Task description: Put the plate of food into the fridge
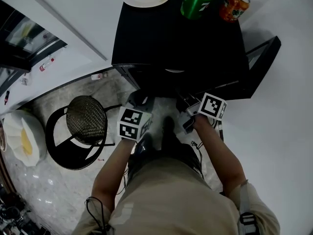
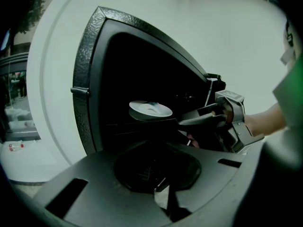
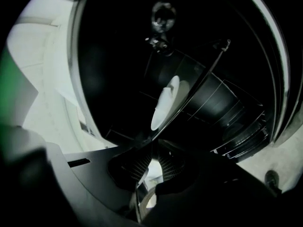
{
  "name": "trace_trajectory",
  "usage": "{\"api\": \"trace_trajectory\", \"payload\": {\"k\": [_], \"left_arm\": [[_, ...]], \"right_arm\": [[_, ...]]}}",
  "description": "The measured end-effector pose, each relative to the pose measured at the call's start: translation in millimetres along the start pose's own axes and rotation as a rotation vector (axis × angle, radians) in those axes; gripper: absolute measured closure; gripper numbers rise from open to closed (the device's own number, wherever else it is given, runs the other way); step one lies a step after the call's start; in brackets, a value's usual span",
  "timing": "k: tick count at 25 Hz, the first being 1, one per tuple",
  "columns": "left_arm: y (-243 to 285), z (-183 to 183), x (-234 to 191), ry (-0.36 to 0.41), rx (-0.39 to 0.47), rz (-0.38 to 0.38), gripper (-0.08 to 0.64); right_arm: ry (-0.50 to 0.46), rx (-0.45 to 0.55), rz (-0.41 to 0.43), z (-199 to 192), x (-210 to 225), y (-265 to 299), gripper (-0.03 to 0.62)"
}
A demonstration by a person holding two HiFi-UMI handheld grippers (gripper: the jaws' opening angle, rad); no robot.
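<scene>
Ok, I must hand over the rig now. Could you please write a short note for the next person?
Left gripper: jaws together, empty, held low before the fridge.
Right gripper: jaws look together, empty, reaching inside, tips close to a white plate on a shelf; what that plate carries cannot be told.
Watermelon plate: on top of the fridge.
Done: door is open.
Left: probably move the watermelon plate inside, then close the door.
</scene>
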State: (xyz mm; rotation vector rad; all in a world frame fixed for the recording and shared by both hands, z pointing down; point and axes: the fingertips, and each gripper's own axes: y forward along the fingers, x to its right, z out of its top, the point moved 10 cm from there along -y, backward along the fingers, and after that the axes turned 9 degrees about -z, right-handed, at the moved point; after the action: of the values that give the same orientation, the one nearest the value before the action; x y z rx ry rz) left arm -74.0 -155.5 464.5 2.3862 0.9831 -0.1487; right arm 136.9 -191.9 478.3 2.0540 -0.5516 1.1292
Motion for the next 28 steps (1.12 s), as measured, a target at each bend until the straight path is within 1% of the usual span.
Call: {"api": "trace_trajectory", "payload": {"k": [5,8,9,12,20,23,28], "left_arm": [[-12,1,-3,-0.030,0.033,-0.006,0.549],[-23,2,-2,-0.035,0.054,-0.011,0.550],[-27,2,-2,-0.035,0.061,-0.012,0.551],[-38,1,-1,-0.028,0.078,-0.013,0.549],[-71,-7,8,-0.016,0.132,-0.013,0.549],[-87,-9,9,-0.010,0.155,-0.011,0.549],[-114,-12,11,0.001,0.195,-0.013,0.549]], "right_arm": [[-0.061,-0.025,0.010,-10,-13,-7,0.546],[-0.103,-0.030,0.054,-16,-25,-10,0.547],[-0.116,-0.031,0.057,-18,-27,-12,0.548],[-0.146,-0.036,0.034,-26,-33,-19,0.550],[-0.260,-0.046,0.055,-52,-59,-31,0.552],[-0.322,-0.043,0.057,-64,-72,-36,0.554],[-0.461,-0.025,0.043,-85,-96,-48,0.554]]}}
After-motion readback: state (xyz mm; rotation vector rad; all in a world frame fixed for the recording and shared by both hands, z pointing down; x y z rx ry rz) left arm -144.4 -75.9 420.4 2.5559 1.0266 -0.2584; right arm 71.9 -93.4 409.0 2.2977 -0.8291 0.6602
